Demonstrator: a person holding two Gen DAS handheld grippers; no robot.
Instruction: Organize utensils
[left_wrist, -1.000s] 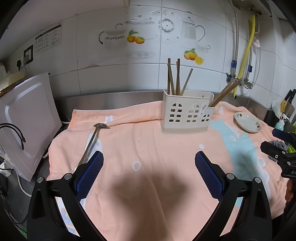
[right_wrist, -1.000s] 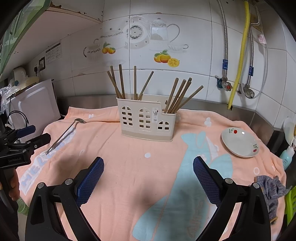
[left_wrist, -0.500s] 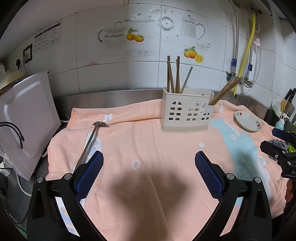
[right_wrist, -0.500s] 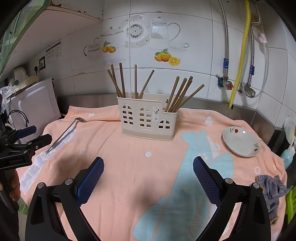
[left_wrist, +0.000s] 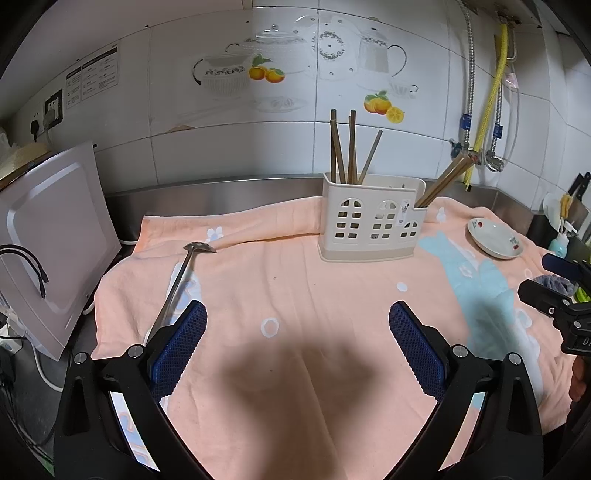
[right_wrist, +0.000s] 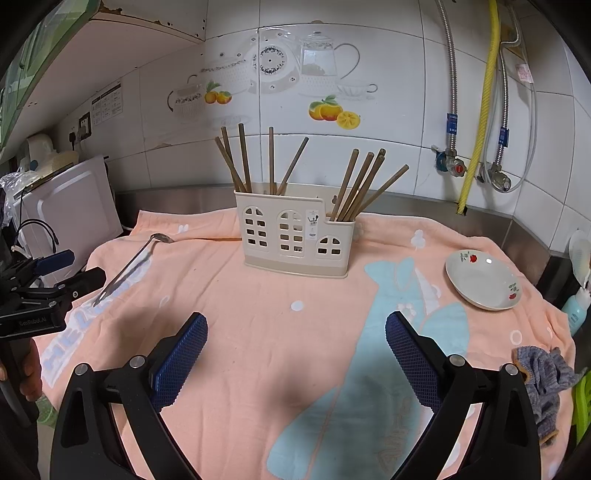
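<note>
Wooden chopsticks (right_wrist: 357, 184) fill perforated plastic holder (right_wrist: 295, 236) on soft towel (right_wrist: 295, 332).

Metal spoon (left_wrist: 177, 284) flat on the towel, bowl end away, handle running back to just beside the left claw's (left_wrist: 297, 345) left finger, not touching that we can see. From the right claw (right_wrist: 295, 349) it's far off to the left. Cream holder (right_wrist: 295, 240) stands upright, dead ahead of the right claw, ahead and right of the left one. Brown chopsticks (right_wrist: 255, 162) lean in its left compartment; a second bunch (right_wrist: 364, 184) fans out rightward from the lower right compartment.
</note>
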